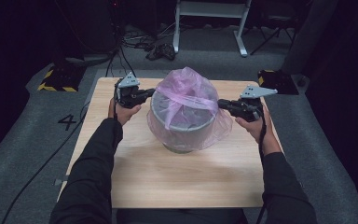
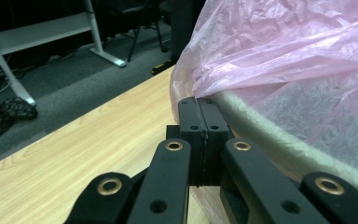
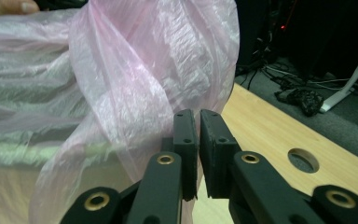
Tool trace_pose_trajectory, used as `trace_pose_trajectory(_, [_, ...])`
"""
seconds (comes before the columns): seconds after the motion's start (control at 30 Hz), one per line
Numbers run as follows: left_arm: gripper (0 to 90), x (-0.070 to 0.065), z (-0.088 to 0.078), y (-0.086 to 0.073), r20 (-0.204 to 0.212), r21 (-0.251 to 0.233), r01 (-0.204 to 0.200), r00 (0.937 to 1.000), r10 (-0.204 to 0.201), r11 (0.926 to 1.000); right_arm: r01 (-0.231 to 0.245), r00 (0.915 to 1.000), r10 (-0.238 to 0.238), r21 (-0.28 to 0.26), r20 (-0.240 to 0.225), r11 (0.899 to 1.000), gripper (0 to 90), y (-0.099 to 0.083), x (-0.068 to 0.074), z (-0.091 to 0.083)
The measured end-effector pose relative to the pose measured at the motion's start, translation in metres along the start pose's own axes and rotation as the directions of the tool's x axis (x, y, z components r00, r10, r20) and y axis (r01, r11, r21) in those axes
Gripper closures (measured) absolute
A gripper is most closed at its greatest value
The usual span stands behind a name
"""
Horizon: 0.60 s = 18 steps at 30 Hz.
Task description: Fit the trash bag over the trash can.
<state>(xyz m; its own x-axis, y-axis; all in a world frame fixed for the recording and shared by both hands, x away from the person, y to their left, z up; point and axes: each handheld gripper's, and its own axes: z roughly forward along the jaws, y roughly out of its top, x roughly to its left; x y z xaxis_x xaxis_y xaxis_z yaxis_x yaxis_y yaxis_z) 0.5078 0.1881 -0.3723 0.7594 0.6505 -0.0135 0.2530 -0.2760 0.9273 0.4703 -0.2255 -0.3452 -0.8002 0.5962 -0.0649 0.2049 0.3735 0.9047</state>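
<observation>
The left gripper (image 2: 199,105) is seen clenched, its jaws pressed flat together at the bin's rim, with the edge of the pink bag (image 2: 279,51) lying at their tips; whether film is pinched between them cannot be told. The right gripper (image 3: 199,116) is nearly closed, a thin slit left between its jaws, and the bag's film hangs just beside its tips; a grasp on the film cannot be confirmed.

In the high view the left gripper (image 1: 150,93) is found at the left side of the bin (image 1: 182,123) and the right gripper (image 1: 221,102) at the bin's right side, both level with its rim. The bag (image 1: 186,84) is draped over the bin's top and down its sides. The bin stands upright near the middle of the surface (image 1: 177,182).
</observation>
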Motion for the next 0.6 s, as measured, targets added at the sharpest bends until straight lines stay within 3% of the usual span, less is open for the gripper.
trace_pose_trajectory(0.17, [90.0, -0.013, -0.017, -0.003, 0.031, 0.013, -0.055, 0.998, 0.054, 0.9984, 0.012, 0.9982, -0.012, 0.002, -0.059, 1.0, 87.3, -0.005, 0.008, -0.01])
trace_pose_trajectory(0.27, [90.0, -0.019, -0.027, -0.002, 0.029, 0.02, -0.088, 0.9958, 0.087, 0.996, 0.029, 0.997, -0.029, 0.006, -0.072, 1.0, 82.3, -0.006, 0.011, -0.015])
trace_pose_trajectory(0.33, [86.3, -0.019, -0.035, -0.002, 0.01, 0.008, -0.086, 0.9963, 0.086, 0.9963, 0.033, 0.996, -0.033, -0.007, -0.083, 0.999, 75.0, -0.007, 0.013, -0.02])
trace_pose_trajectory(0.4, [78.1, -0.018, -0.044, -0.002, -0.007, -0.015, -0.078, 0.9969, 0.078, 0.9968, 0.034, 0.9953, -0.036, -0.027, -0.09, 0.999, 59.0, -0.007, 0.016, -0.026])
trace_pose_trajectory(0.5, [66.1, -0.018, -0.058, -0.001, -0.015, -0.043, -0.079, 0.9968, 0.079, 0.9959, 0.036, 0.992, -0.042, -0.054, -0.119, 0.998, 43.0, -0.009, 0.018, -0.035])
trace_pose_trajectory(0.6, [59.2, -0.02, -0.065, 0.002, 0.029, -0.057, -0.094, 0.995, 0.096, 0.9939, 0.042, 0.9842, -0.05, -0.05, -0.17, 0.998, 35.1, -0.01, 0.019, -0.038])
